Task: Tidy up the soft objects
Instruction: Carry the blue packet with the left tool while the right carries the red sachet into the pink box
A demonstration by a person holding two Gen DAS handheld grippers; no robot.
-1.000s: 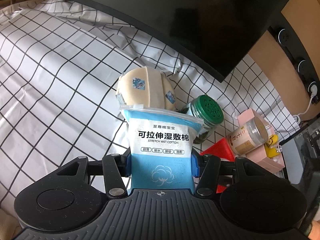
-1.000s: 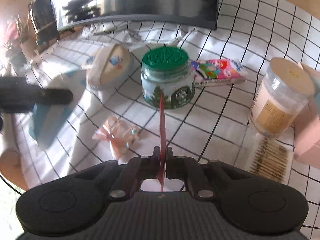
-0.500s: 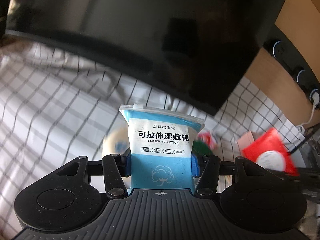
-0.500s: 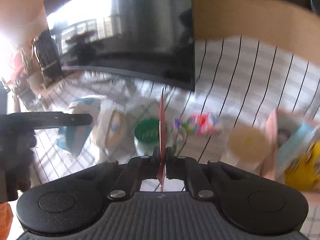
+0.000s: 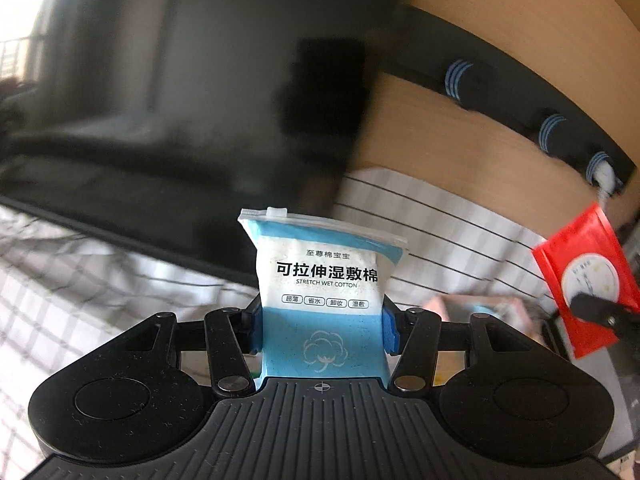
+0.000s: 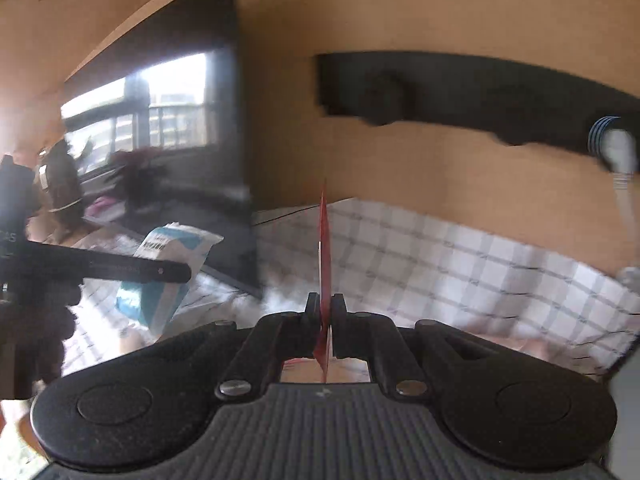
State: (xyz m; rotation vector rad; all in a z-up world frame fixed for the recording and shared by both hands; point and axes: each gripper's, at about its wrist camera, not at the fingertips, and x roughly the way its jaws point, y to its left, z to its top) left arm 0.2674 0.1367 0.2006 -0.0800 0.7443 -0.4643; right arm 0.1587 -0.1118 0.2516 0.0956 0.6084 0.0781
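Starting on the left, the left gripper (image 5: 322, 322) is clamped on the blue and white cotton pad pouch (image 5: 324, 296): its blue pads (image 5: 390, 330) press the pouch's two sides and the pouch stands upright between them, zip edge away from the tool. Ahead of the pouch and above it is the dark monitor (image 5: 180, 100); below and to the left of the fingers spreads the checked cloth (image 5: 80, 300), blurred. From the right wrist view the same pouch (image 6: 168, 276) shows to that tool's left, held clear above the cloth (image 6: 440, 264).

Further right, the right gripper (image 6: 326, 316) has its jaws together on the thin red packet (image 6: 324, 264), which stands edge-on between them. In the left wrist view that packet (image 5: 584, 280) hangs to the right of the left tool, its flat face with a white round label showing, in front of the wooden wall (image 5: 480, 160).

As for progress, I judge that two soft items are picked up and both are in the air, so the grasping step is done for this pair. Neither is set down yet, and no destination is clearly visible; something pinkish lies blurred below the tools, too unclear to name. Placing both items remains, and whether other soft things are left to sort cannot be told.
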